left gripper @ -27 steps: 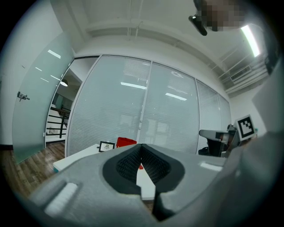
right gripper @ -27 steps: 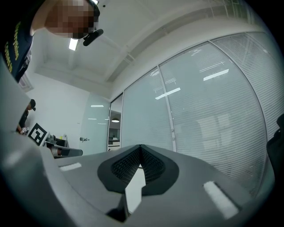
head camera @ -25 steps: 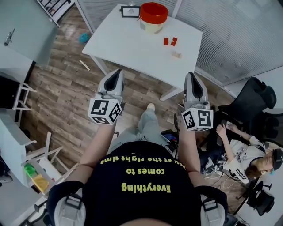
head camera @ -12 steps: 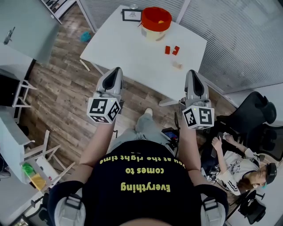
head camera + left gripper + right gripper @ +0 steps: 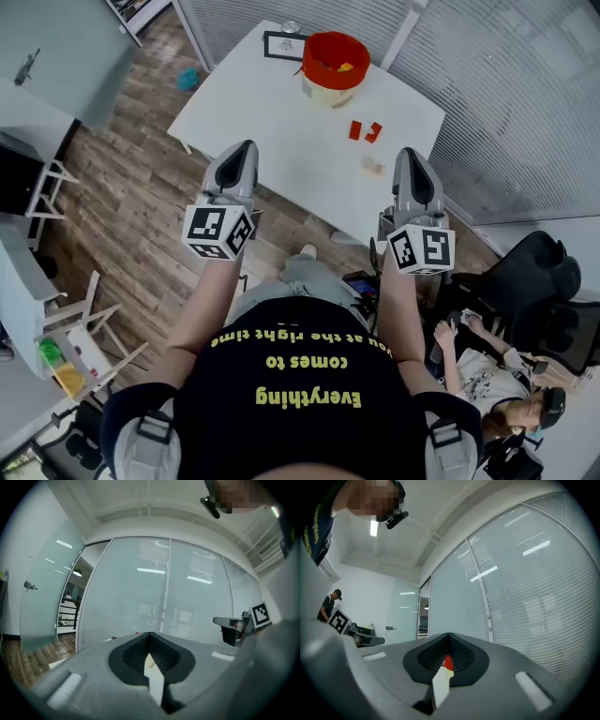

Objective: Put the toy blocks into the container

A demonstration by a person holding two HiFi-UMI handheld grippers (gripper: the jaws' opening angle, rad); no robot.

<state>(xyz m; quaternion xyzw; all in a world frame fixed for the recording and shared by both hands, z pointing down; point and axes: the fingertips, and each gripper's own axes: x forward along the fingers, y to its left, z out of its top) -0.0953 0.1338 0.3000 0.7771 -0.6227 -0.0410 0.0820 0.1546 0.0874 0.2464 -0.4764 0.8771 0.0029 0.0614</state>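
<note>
In the head view a white table (image 5: 272, 122) carries a cream container (image 5: 328, 90) with a red rim and coloured blocks inside. Two red blocks (image 5: 355, 130) (image 5: 374, 131) and a small tan block (image 5: 373, 166) lie to its right. My left gripper (image 5: 247, 150) is held over the table's near left edge, jaws together and empty. My right gripper (image 5: 410, 156) hangs over the near right corner, just short of the tan block, also shut with nothing held. Both gripper views look out level at a blinds-covered glass wall; the left gripper (image 5: 149, 634) and right gripper (image 5: 449, 635) show closed tips.
A small framed picture (image 5: 284, 45) stands at the table's far edge. A seated person (image 5: 487, 375) and black office chairs (image 5: 548, 281) are at the right. A white rack (image 5: 70, 352) stands low on the left, and a teal object (image 5: 188, 78) lies on the wooden floor.
The table with the container and blocks has come nearer in the view, now reaching both gripper tips. Both grippers stay shut, side by side.
</note>
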